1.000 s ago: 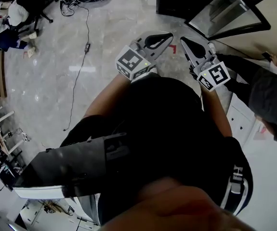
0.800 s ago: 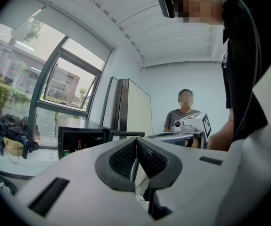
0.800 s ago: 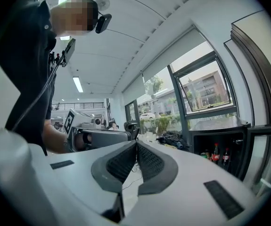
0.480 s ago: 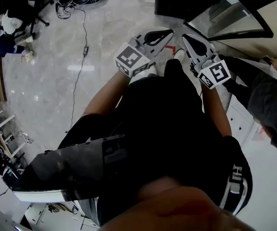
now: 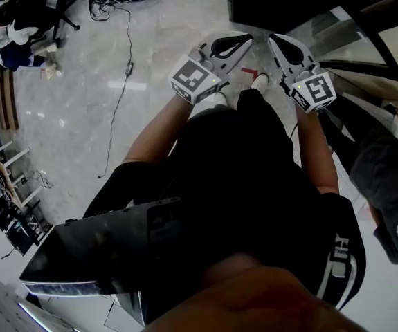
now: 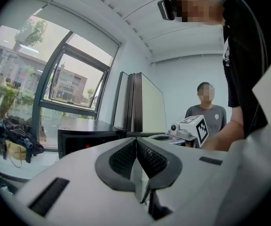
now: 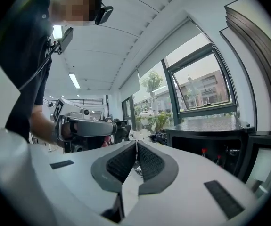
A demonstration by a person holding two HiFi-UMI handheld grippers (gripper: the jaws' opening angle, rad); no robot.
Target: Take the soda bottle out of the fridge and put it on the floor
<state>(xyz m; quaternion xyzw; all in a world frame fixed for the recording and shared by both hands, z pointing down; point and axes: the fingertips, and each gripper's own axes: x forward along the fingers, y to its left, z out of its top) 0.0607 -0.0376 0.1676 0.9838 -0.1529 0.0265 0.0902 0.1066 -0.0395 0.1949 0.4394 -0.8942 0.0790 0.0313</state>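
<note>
Both of your hand-held grippers have moved forward since a second ago, and the dark fridge point(image 5: 275, 2) now sits closer above them in the head view. Your left hand-held gripper point(image 5: 243, 43) has its jaws pressed together with nothing between them. Your right hand-held gripper point(image 5: 276, 44) is likewise closed and empty. You hold the two side by side, not touching. Below them your white shoe point(image 5: 259, 81) stands on the marble floor point(image 5: 81, 116), where a thin cable point(image 5: 115, 102) trails off to the left. Ahead, the fridge's glass door point(image 5: 354, 37) is swung out to the right. In the right gripper view the red-capped soda bottle point(image 7: 202, 151) stands inside the fridge beside a second red cap point(image 7: 218, 159), both too small to make out further. Another person point(image 6: 206, 109) stands beyond your right hand-held gripper.
</note>
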